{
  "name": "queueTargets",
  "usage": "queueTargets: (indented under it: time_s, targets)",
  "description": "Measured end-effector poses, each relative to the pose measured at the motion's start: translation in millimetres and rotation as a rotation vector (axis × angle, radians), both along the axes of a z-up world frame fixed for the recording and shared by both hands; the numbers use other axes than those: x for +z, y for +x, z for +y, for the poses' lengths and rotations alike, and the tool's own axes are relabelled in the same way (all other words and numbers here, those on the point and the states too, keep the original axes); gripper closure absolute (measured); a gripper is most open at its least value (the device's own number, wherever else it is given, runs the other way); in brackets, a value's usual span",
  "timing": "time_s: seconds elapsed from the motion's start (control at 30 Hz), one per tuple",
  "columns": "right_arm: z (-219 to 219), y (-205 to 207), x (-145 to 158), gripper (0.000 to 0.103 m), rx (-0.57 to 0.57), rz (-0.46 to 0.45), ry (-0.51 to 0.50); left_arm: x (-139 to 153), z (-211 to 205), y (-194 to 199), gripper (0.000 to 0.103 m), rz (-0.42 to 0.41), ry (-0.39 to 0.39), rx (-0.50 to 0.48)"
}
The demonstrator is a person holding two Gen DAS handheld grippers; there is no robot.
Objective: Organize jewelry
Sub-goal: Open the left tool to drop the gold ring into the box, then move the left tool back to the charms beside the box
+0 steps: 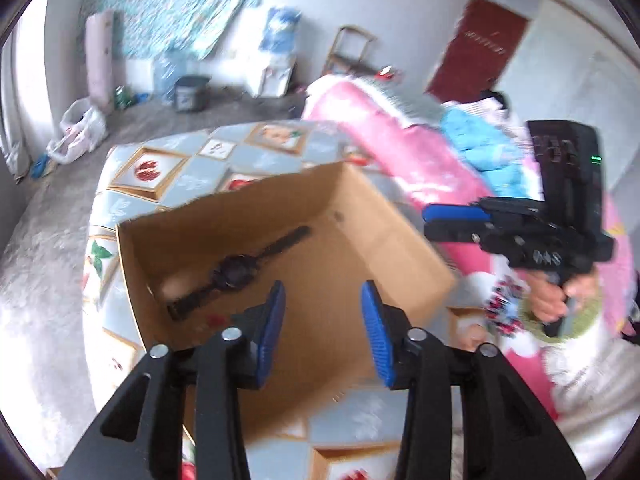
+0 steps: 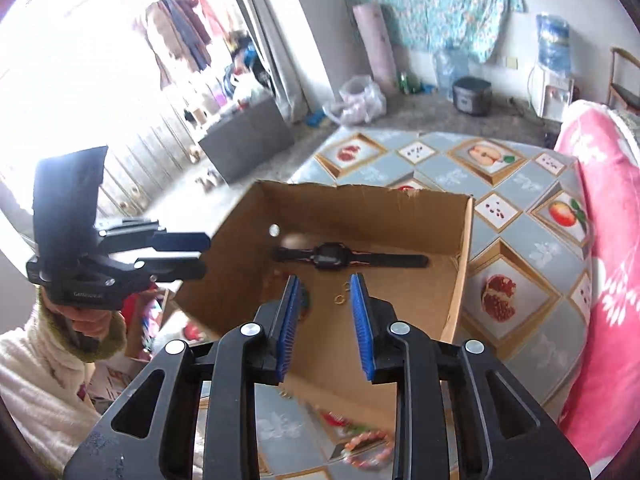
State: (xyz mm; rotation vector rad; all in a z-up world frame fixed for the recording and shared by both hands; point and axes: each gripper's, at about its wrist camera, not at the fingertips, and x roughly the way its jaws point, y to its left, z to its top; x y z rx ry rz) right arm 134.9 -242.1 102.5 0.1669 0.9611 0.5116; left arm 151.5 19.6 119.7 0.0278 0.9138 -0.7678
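Note:
An open cardboard box stands on the patterned table. A black wristwatch lies flat on its floor. Small gold rings lie in the box in front of the watch. A pink bead bracelet and a small gold piece lie on the table outside the box's near edge. My left gripper is open and empty above the box. My right gripper is open and empty above the box's near side. Each gripper also shows in the other's view: right, left.
The table has a grey cover with fruit pictures. A pink blanket lies along one side of the table. The floor beyond holds a rice cooker, plastic bags and a chair.

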Motion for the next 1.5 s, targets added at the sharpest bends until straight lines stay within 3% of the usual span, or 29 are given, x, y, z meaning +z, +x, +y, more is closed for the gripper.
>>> queueTargets:
  time_s: [0.1, 0.23, 0.33, 0.47, 0.6, 0.77, 1.0, 1.17, 1.23, 1.37, 1.5]
  targets:
    - [-14, -42, 0, 0.071, -0.012, -0.052, 0.084, -3, 13, -45, 0.053, -0.044, -0.049, -0.03]
    - [-25, -86, -22, 0.07, -0.052, -0.042, 0.165, -26, 18, -93, 0.047, -0.142, -0.028, 0.009]
    - [-19, -101, -50, 0.069, -0.096, 0.015, 0.177, -65, 15, -106, 0.047, -0.106, -0.01, 0.063]
    - [-4, -100, -95, 0.07, -0.123, 0.147, 0.211, -120, -5, -109, 0.047, -0.065, 0.114, 0.12]
    - [16, -98, -124, 0.077, -0.118, 0.194, 0.132, -149, -26, -104, 0.047, -0.049, 0.166, 0.103]
    - [34, -87, -146, 0.082, -0.115, 0.228, -0.009, -158, -47, -106, 0.047, -0.116, 0.191, 0.036]
    - [10, -88, -152, 0.082, -0.172, 0.266, -0.054, -166, -71, -104, 0.05, -0.166, 0.203, -0.03]
    - [-21, -96, -150, 0.081, -0.281, 0.228, -0.149, -170, -79, -98, 0.061, -0.158, 0.192, -0.04]
    - [-27, -95, -146, 0.081, -0.299, 0.216, -0.125, -171, -82, -96, 0.068, -0.16, 0.205, -0.042]
    - [-16, -95, -135, 0.081, -0.204, 0.166, -0.01, -173, -92, -94, 0.079, -0.181, 0.233, -0.068]
    - [13, -87, -137, 0.081, -0.05, 0.114, -0.06, -174, -98, -91, 0.082, -0.2, 0.26, -0.102]
